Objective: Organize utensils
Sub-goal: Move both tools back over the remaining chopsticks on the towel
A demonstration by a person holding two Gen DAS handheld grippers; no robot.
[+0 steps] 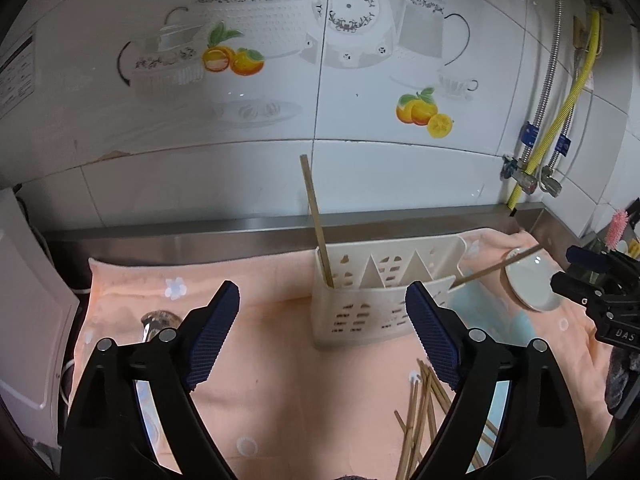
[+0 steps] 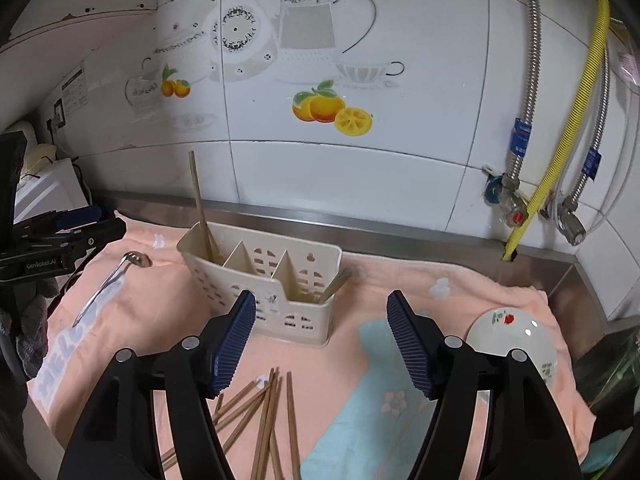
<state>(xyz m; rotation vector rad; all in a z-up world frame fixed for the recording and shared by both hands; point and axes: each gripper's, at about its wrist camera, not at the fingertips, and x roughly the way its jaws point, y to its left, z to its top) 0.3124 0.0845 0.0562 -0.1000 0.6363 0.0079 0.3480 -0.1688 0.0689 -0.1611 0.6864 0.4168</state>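
A cream slotted utensil caddy [image 1: 384, 292] [image 2: 276, 280] stands on the peach towel near the back wall. One chopstick [image 1: 316, 220] [image 2: 200, 208] stands upright in its left compartment. A second chopstick [image 1: 496, 266] [image 2: 336, 284] leans out of the right compartment. Several loose chopsticks [image 1: 420, 420] [image 2: 264, 412] lie on the towel in front of the caddy. A metal slotted spoon [image 1: 154, 322] [image 2: 108, 284] lies to the left. My left gripper [image 1: 322, 308] [image 2: 110, 220] is open and holds nothing. My right gripper [image 2: 320, 312] [image 1: 564, 267] is open too, with nothing between its fingers.
A white bowl [image 2: 512, 332] [image 1: 528, 280] with a flower print lies tipped on the towel at the right. A steel ledge [image 1: 240, 228] runs along the tiled wall. Hoses and valves [image 2: 520, 208] hang at the back right. A white appliance [image 1: 32, 320] stands at the left.
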